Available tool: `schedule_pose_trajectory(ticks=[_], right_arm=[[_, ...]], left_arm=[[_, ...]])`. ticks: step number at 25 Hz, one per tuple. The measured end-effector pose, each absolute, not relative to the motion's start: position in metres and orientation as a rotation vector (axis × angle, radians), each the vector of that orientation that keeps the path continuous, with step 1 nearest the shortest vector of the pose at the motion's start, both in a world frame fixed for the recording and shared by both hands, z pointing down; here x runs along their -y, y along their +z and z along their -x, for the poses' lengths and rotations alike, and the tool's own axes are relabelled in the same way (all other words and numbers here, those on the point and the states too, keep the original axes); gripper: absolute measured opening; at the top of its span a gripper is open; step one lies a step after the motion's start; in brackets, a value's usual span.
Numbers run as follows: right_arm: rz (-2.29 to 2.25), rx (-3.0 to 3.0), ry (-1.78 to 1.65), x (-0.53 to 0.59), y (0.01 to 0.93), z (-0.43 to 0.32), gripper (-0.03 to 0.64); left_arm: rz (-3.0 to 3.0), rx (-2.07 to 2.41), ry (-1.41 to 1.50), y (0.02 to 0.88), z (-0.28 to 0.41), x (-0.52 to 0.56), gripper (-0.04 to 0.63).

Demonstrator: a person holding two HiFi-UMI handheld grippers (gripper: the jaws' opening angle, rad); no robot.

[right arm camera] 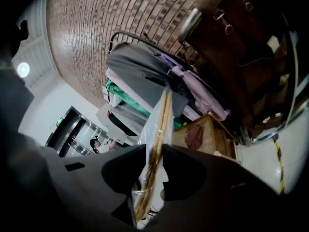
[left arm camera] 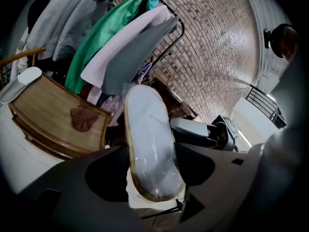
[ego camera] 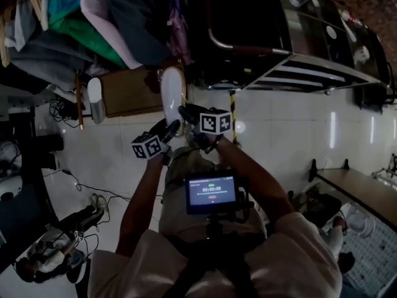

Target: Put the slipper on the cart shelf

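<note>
free: cart shelf (ego camera: 127, 92) middle bare | blocked: hanging clothes (ego camera: 93, 23) overhead, seemingly low; second slipper (ego camera: 95, 101) at shelf end

Left gripper (ego camera: 172, 128) and right gripper (ego camera: 185, 112) grip white slipper (ego camera: 172, 92) above right end of wooden cart shelf (ego camera: 127, 92), second slipper (ego camera: 96, 101) lying at shelf's left end.

- Wooden shelf (ego camera: 127, 92), low and flat with a raised rim, standing on the floor beneath a rail of hanging clothes.
- White slipper (ego camera: 96, 101) lying at the shelf's left end, partly over its rim.
- Brown leaf-shaped patch (left arm camera: 83, 119) on the shelf's boards; whether it is loose or printed can't be told.
- Floor (ego camera: 279, 135) of glossy white tiles.
- Cables (ego camera: 93, 194) trailing over the tiles at the left.
- Yellow-and-black striped strip (ego camera: 234, 107) on the tiles just right of the shelf.
</note>
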State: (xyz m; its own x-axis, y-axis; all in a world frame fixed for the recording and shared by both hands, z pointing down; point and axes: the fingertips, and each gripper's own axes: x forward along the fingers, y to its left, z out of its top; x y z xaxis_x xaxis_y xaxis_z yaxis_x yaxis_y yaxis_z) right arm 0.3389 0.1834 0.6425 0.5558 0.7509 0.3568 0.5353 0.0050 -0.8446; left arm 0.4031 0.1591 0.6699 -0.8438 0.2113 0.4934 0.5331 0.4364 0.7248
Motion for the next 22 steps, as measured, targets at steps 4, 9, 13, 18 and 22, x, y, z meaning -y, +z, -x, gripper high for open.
schedule_pose_trajectory(ticks=[4,9,13,18,22], right_arm=[[1.683,1.096,0.38,-0.157,0.612,-0.306,0.121],[1.673,1.107,0.484,-0.104,0.573,-0.251,0.121],[1.617,1.147,0.6,-0.067,0.549,-0.192,0.107],[1.646,1.27,0.69,-0.023,0.529,-0.105,0.077],[1.684,1.323,0.774,0.023,0.514,-0.049,0.075]], left_arm=[[0.633,2.472,-1.315,0.644,-0.372,-0.136,0.265],[0.61,2.584,-1.172,0.605,-0.318,-0.086,0.264],[0.564,2.643,-1.09,0.579,-0.26,-0.052,0.264],[0.412,2.697,-0.985,0.554,-0.171,-0.016,0.264],[0.237,2.71,-0.918,0.54,-0.116,0.02,0.264]])
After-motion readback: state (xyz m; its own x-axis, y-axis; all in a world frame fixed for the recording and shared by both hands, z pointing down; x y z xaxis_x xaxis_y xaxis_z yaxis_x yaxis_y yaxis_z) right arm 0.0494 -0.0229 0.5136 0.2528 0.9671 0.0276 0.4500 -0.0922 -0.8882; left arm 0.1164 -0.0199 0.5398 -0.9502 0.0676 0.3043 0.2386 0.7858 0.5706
